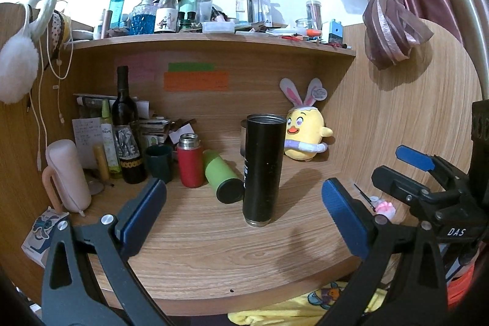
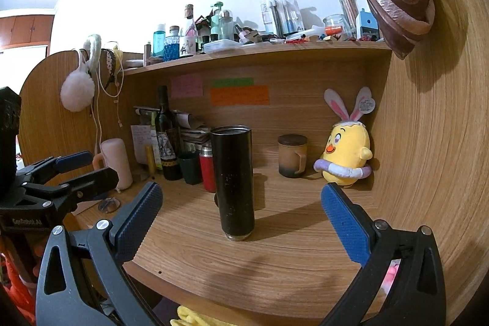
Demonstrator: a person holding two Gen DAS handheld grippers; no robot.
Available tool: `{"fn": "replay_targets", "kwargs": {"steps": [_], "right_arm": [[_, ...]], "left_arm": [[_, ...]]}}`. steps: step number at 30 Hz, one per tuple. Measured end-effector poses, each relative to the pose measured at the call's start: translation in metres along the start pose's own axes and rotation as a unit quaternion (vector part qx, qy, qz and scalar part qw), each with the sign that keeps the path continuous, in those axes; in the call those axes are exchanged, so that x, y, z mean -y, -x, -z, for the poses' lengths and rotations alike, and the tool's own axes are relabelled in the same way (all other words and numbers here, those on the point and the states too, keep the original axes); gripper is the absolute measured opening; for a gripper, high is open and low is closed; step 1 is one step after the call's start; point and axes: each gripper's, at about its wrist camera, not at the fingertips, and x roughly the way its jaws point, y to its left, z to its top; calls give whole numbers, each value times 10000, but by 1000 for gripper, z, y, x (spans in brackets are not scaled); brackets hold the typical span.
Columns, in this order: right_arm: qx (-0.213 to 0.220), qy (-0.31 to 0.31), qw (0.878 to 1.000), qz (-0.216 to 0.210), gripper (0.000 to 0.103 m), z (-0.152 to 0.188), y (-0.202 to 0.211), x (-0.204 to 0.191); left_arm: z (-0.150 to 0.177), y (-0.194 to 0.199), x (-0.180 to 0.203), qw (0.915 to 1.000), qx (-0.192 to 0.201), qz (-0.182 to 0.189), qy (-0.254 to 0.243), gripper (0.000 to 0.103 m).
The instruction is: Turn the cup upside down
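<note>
The black cup (image 1: 262, 168) (open mouth up) is seen upright on the desk (image 1: 214, 249); the left gripper (image 1: 243, 217) and right gripper (image 2: 241, 219) are held released, well apart from it.

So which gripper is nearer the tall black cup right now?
Roughly level; perhaps the left. The left gripper is open with the black cup centred between its fingers. The right gripper is open too, cup likewise ahead, untouched.

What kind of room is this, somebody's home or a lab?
Most likely a lived-in bedroom or dorm desk nook, not a lab. A cluttered shelf holds toiletry bottles, a yellow plush chick sits in the corner, and a tied-back curtain hangs at the side. A tall black cup stands on the desk.
</note>
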Motion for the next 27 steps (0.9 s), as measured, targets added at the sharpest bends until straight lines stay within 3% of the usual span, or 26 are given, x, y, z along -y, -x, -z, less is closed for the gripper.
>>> {"fn": "replay_targets", "kwargs": {"steps": [27], "right_arm": [[6, 13, 10000, 48, 103, 0, 2, 0]], "left_arm": [[3, -1, 3, 10000, -6, 57, -49, 103]]}}
